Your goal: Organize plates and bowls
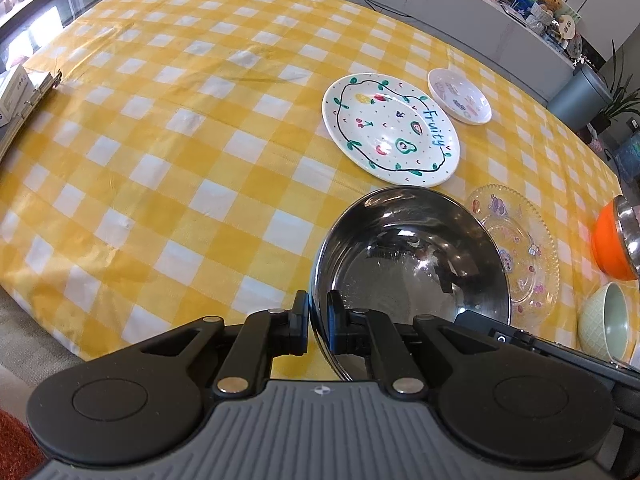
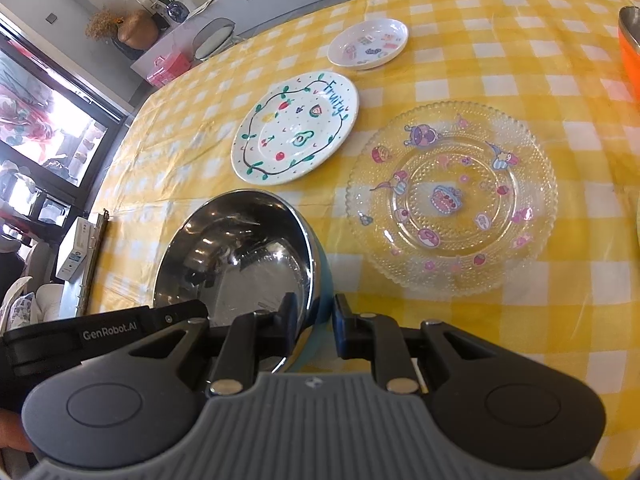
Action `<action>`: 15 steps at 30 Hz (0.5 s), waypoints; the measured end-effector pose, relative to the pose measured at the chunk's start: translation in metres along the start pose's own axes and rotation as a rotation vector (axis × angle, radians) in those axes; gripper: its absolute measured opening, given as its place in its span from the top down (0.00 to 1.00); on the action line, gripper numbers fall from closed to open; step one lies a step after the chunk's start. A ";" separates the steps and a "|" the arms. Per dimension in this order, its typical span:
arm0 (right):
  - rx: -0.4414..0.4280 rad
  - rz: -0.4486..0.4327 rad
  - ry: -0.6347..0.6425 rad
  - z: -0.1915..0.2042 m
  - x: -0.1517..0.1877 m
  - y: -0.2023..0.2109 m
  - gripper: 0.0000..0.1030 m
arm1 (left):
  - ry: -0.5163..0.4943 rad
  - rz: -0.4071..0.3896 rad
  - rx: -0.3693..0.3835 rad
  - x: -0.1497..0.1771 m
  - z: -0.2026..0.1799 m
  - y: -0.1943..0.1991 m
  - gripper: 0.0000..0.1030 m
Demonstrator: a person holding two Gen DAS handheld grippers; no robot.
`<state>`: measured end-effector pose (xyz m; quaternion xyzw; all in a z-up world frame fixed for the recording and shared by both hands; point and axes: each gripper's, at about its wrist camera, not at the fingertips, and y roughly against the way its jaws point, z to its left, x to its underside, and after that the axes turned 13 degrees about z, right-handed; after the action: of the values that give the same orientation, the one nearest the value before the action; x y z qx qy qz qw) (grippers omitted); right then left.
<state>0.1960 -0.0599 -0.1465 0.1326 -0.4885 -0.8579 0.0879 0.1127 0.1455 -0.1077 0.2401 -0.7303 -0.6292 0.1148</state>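
Observation:
A steel bowl with a blue outside (image 1: 412,264) (image 2: 236,256) is held tilted above the yellow checked table by both grippers. My left gripper (image 1: 318,322) is shut on its near-left rim. My right gripper (image 2: 316,326) is shut on its near-right rim. Beyond it lie a white "Fruity" plate (image 1: 390,130) (image 2: 296,128), a small white dish (image 1: 460,96) (image 2: 368,42) and a clear glass plate with cartoon stickers (image 1: 520,248) (image 2: 452,196).
An orange bowl with a steel inside (image 1: 616,240) (image 2: 630,52) and a pale green bowl (image 1: 606,322) sit at the right. A ring binder and a white box (image 1: 16,96) (image 2: 80,252) lie at the table's left edge.

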 end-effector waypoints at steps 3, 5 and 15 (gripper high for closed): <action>-0.005 -0.001 0.004 0.001 0.000 0.001 0.81 | 0.001 0.005 -0.004 0.000 0.000 -0.001 0.89; -0.014 -0.002 0.009 0.002 0.000 0.001 0.76 | -0.004 0.006 -0.004 -0.001 0.000 -0.001 0.82; 0.046 -0.041 0.091 0.009 0.007 0.023 0.44 | -0.057 -0.110 -0.054 -0.003 -0.015 0.028 0.48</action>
<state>0.1872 -0.0662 -0.1233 0.1833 -0.5006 -0.8413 0.0896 0.1170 0.1366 -0.0767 0.2586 -0.7016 -0.6607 0.0659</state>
